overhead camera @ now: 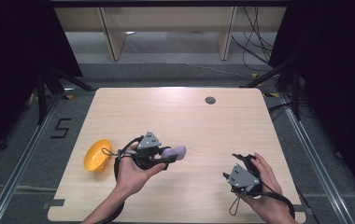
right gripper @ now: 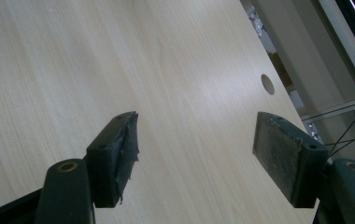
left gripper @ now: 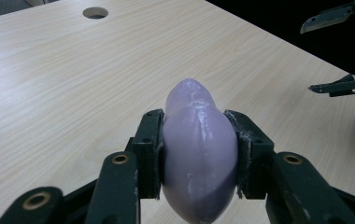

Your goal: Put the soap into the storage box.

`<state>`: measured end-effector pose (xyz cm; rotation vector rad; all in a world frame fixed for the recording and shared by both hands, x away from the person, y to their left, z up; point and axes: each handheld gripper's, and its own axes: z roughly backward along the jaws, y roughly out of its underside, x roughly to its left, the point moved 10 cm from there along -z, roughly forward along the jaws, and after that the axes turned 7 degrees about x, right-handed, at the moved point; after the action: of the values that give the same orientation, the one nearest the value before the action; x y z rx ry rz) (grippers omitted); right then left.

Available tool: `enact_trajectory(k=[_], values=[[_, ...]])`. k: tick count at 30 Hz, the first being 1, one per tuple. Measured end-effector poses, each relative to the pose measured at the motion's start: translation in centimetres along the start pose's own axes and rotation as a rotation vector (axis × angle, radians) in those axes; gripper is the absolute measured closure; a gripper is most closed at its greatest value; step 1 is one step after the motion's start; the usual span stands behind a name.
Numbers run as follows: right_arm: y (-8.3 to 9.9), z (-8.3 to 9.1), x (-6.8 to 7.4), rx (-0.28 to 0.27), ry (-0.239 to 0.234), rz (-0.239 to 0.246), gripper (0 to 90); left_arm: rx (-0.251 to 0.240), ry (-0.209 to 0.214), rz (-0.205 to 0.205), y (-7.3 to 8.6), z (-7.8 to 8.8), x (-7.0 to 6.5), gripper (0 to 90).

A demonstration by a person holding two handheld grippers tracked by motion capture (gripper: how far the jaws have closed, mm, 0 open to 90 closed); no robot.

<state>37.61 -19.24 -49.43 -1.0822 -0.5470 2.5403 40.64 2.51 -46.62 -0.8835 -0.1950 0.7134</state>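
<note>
purple egg-shaped object [left gripper: 199, 149] was clamped between both pads of the left gripper [overhead camera: 166, 158], held above the wooden table [overhead camera: 203, 126] left of centre | yellow bowl [overhead camera: 96, 155] lay tipped on its side near the table's left edge | right gripper [overhead camera: 242, 159] rested near the right edge, jaws spread wide with nothing between them

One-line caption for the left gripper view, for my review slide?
Left gripper clamps a purple soap-like lump between its pads above the wooden table.
</note>
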Motion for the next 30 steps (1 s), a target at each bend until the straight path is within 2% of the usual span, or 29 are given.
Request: enact_trajectory(k=[5,6,8,10,12,14,15,17,18,20,21,23,27,29,30], values=[[0.0,0.0,0.1,0.001,-0.006,-0.002,31.8,-0.024,0.004,0.026,0.0,0.2,0.2,58.7],[0.1,0.0,0.2,0.004,-0.005,-0.017,31.8,-0.024,0.009,0.029,0.0,0.4,0.3,58.8],[0.1,0.0,0.2,0.006,-0.007,-0.015,31.8,-0.037,0.004,0.042,0.0,0.5,0.4,58.8],[0.1,0.0,0.2,0.007,-0.007,-0.015,31.9,-0.058,-0.009,0.037,-0.1,0.5,0.5,58.8],[0.1,0.0,0.2,0.006,-0.007,-0.016,32.0,-0.039,0.004,0.037,0.0,0.7,0.5,58.8],[0.1,0.0,0.2,0.006,-0.007,-0.016,32.0,-0.04,0.0,0.036,0.0,0.8,0.6,58.8],[0.1,0.0,0.2,0.005,-0.005,-0.014,32.1,-0.048,-0.011,0.049,0.0,0.9,0.6,58.8],[0.1,0.0,0.0,0.001,0.0,-0.002,32.2,-0.052,-0.004,0.042,0.0,0.9,0.7,58.8],[0.1,0.0,0.1,0.003,-0.002,-0.003,32.2,-0.052,-0.014,0.045,0.0,1.0,0.7,58.7],[0.1,0.0,0.1,0.004,-0.001,-0.005,32.2,-0.049,-0.006,0.042,0.1,1.2,0.7,58.8],[0.1,0.1,0.1,0.005,-0.004,-0.006,32.3,-0.045,-0.021,0.051,0.1,1.3,0.8,58.8],[0.1,0.1,0.1,0.006,-0.005,-0.008,32.3,-0.052,-0.014,0.039,0.1,1.4,0.8,58.8],[0.2,0.1,0.1,0.006,-0.003,-0.023,32.4,-0.05,-0.032,0.043,0.2,1.8,1.1,58.8],[0.2,0.1,0.1,0.006,-0.003,-0.023,32.4,-0.062,-0.021,0.043,0.2,1.9,1.1,58.7],[0.2,0.1,0.1,0.007,-0.002,-0.021,32.4,-0.055,-0.028,0.048,0.3,2.0,1.2,58.7]])
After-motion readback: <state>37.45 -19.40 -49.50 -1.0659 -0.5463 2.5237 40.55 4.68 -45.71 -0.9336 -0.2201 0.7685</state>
